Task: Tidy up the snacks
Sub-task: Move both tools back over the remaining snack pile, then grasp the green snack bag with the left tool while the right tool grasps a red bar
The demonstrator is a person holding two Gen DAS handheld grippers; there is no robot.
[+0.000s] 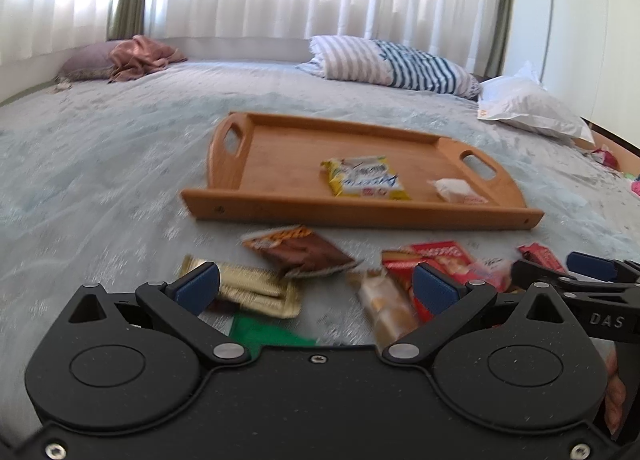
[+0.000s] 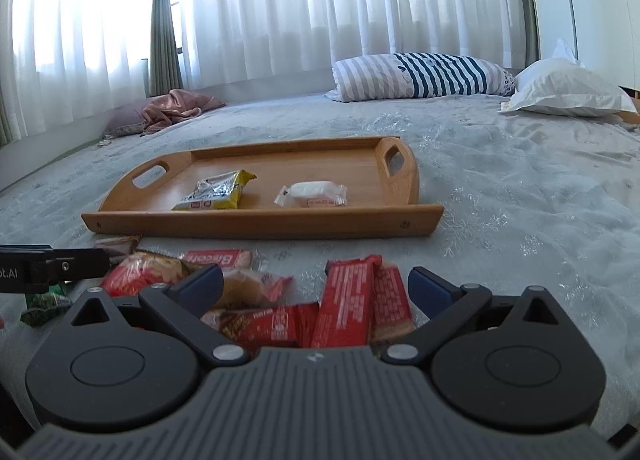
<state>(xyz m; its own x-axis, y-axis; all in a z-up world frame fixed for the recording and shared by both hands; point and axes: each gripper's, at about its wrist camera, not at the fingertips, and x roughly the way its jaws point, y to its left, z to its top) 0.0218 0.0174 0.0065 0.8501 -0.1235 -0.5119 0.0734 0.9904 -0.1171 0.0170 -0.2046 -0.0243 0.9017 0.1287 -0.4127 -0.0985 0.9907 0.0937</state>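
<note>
Two snacks lie in the wooden tray (image 2: pixel 256 226) on the bed; the rest sit loose before it, under the left tongs (image 1: pixel 316 286) and right tongs (image 2: pixel 316 286), both gaping, empty

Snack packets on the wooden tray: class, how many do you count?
2. A yellow packet lies near the middle of the wooden tray, and a white wrapped snack lies toward its right end. None seem hidden.

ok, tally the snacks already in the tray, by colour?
Yellow packet: 1
White packet: 1
Total in the tray: 2
</note>
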